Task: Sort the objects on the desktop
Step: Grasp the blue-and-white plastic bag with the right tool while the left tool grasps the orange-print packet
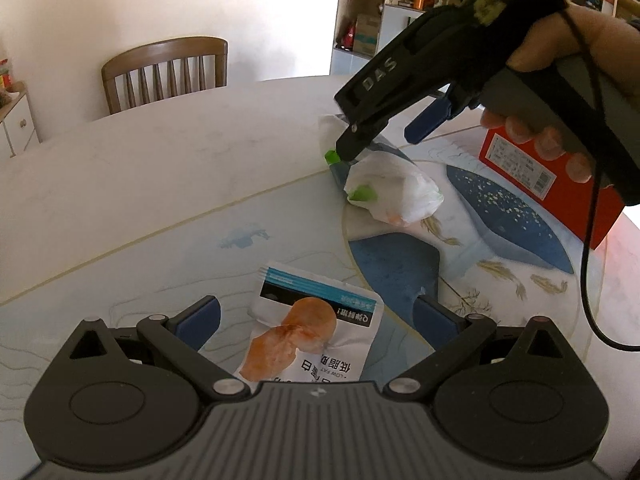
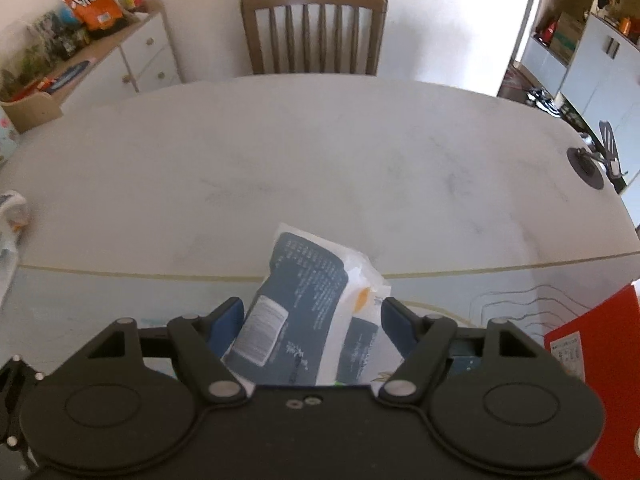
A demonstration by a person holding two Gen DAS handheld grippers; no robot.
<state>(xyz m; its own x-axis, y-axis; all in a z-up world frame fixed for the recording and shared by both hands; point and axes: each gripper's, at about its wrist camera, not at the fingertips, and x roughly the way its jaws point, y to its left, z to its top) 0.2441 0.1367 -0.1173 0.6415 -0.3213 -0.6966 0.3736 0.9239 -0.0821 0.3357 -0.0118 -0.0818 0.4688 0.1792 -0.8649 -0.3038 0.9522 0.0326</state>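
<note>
A white snack packet with an orange picture lies flat on the table between the blue pads of my left gripper, which is open around it. My right gripper stands open around a second white and grey-blue packet, its pads apart from the packet's sides. In the left wrist view that packet lies on the whale-pattern mat with the right gripper tilted down over it. A red box stands just right of it.
The round white table stretches ahead, with a wooden chair behind it. The red box also shows at the right edge of the right wrist view. A side cabinet with snacks stands far left. A black cable hangs by the box.
</note>
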